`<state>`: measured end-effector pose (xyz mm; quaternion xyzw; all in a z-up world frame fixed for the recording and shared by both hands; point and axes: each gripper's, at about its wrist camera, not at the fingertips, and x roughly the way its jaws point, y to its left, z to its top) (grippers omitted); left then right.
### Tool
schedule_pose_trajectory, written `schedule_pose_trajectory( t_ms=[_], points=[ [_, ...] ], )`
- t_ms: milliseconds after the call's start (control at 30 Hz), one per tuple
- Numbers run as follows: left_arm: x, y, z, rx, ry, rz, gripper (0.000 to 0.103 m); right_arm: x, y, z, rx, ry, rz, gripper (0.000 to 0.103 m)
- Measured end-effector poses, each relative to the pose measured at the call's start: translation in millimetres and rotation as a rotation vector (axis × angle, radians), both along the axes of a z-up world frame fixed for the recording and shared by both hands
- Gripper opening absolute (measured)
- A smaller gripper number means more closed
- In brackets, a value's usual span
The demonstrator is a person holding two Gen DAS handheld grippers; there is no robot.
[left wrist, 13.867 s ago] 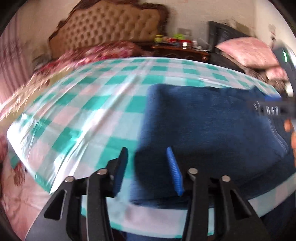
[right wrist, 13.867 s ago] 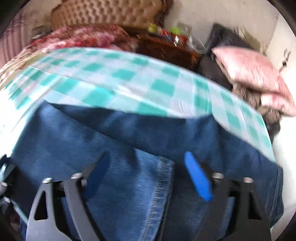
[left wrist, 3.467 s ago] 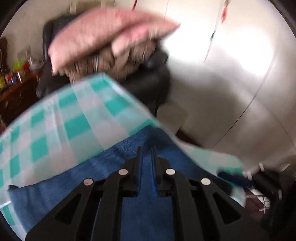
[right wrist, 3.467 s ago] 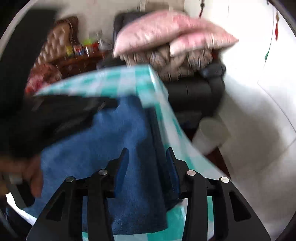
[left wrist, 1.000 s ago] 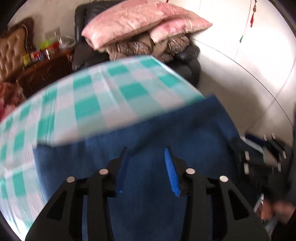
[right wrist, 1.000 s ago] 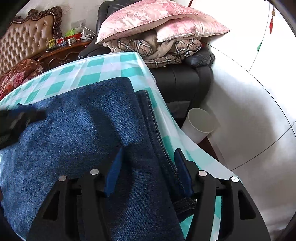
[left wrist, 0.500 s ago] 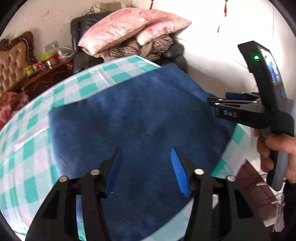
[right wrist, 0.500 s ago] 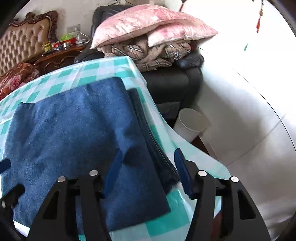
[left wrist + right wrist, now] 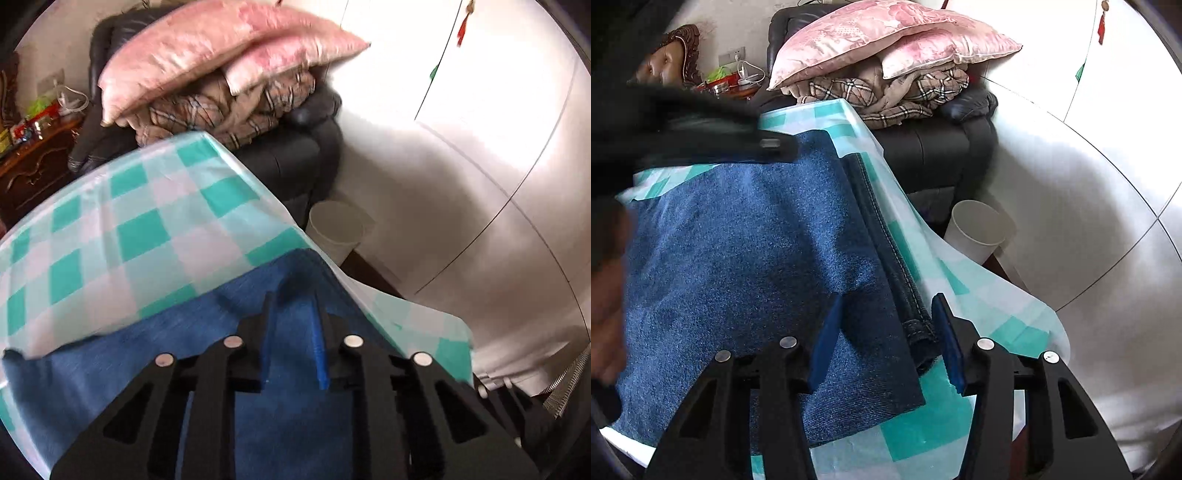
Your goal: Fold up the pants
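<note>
Pants [image 9: 746, 258]: blue denim, folded into a flat rectangular stack, lying on the desk at its near right corner; a darker stitched edge [image 9: 886, 251] runs along the stack's right side, close to the desk's right edge; in the left wrist view the same denim [image 9: 122, 362] fills the near foreground

Desk [image 9: 923, 435]: covered by a teal-and-white checked cloth [image 9: 140, 229] that hangs over the right edge

Left claw [image 9: 293, 332]: fingers a narrow gap apart, low over the far right corner of the denim; whether they touch or pinch the cloth cannot be told; view blurred

Right claw [image 9: 886, 336]: fingers wide apart, straddling the near right corner of the stack, with the stitched edge between them; nothing clamped

Left claw as seen from the right wrist camera [image 9: 738, 144]: a dark blurred body crossing the far left of the stack; part of a hand [image 9: 605, 314] at the left edge of the view

Armchair [image 9: 938, 144]: black, beyond the desk's far right corner, piled with two pink pillows [image 9: 886, 33] on top of plaid bedding [image 9: 886, 92]

Bin [image 9: 975, 229]: white, open-topped, on the floor to the right of the desk, near the armchair

Side cabinet [image 9: 33, 162]: dark wood, far left, small items on top, too blurred to identify

Wall [image 9: 1089, 184]: white, panelled, at right
</note>
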<state>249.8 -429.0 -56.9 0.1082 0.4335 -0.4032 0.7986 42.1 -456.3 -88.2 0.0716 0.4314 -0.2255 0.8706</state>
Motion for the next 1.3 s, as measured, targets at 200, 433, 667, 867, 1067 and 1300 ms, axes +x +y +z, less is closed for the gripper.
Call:
schedule_pose_trajectory(
  t_ms=[200, 433, 667, 867, 1067, 1300],
  points=[
    [16.2, -16.8, -16.4, 0.061, 0.02, 0.016, 0.006, -2.0, -1.2, -1.1, 0.008, -0.003, 0.002, 0.048],
    [11.9, -20.4, -23.0, 0.081, -0.014, 0.005, 0.003, -2.4, -1.4, -0.8, 0.017, -0.004, 0.001, 0.048],
    [8.3, -8.8, -20.0, -0.004, -0.03, 0.016, 0.003, -2.8, -1.9, 0.7, 0.02, -0.001, 0.001, 0.048],
    [-19.9, 53.1, -0.5, -0.068, -0.029, 0.119, 0.012, -1.0, -5.8, 1.3, 0.031, -0.001, 0.002, 0.048],
    [-55.0, 80.5, -28.9, 0.039, 0.007, 0.108, 0.033, 0.0, -1.3, 2.6, 0.0, 0.012, 0.009, 0.049],
    [-99.2, 137.7, -17.9, 0.011, -0.041, 0.196, 0.046, -8.6, 14.4, 32.4, -0.019, -0.092, 0.037, 0.049]
  ],
)
